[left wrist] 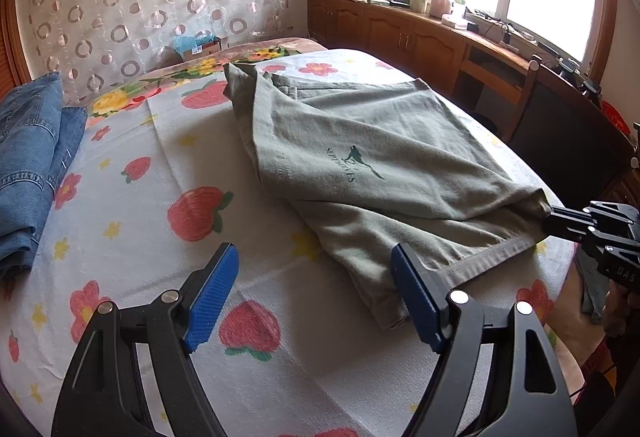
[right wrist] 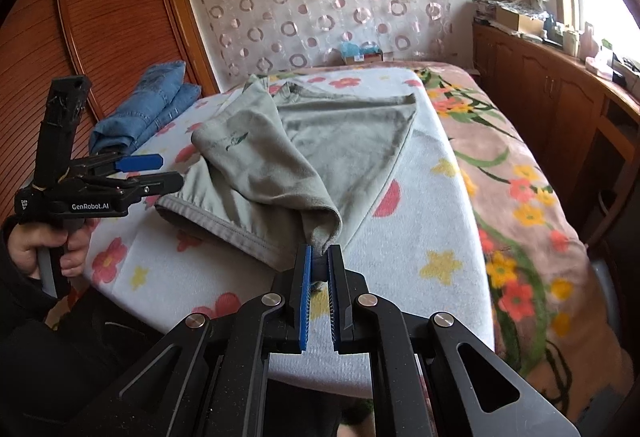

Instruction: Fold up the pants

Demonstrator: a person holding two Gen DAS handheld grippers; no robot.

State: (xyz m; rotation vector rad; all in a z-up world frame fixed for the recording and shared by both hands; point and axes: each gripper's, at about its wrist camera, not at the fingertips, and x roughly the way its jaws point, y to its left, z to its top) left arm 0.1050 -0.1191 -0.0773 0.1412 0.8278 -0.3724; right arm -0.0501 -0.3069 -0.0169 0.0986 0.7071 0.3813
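Grey-green pants [left wrist: 380,157] with a small dark print lie partly folded on the white flowered towel [left wrist: 132,237] that covers the bed. My right gripper [right wrist: 320,255] is shut on a corner of the pants [right wrist: 320,141] at the near edge and holds that corner lifted; in the left wrist view it shows at the far right [left wrist: 550,223]. My left gripper [left wrist: 316,293] stands open just above the towel, its right blue pad [left wrist: 414,297] beside the pants' hem, with nothing between its fingers. From the right wrist it shows at the left [right wrist: 160,173], held by a hand [right wrist: 44,245].
Folded blue jeans [left wrist: 28,165] [right wrist: 148,109] lie at the bed's left side. A wooden cabinet [left wrist: 420,37] with clutter runs under the window on the right. A wooden wardrobe [right wrist: 100,17] stands to the left. A floral blanket [right wrist: 520,197] covers the bed's right part.
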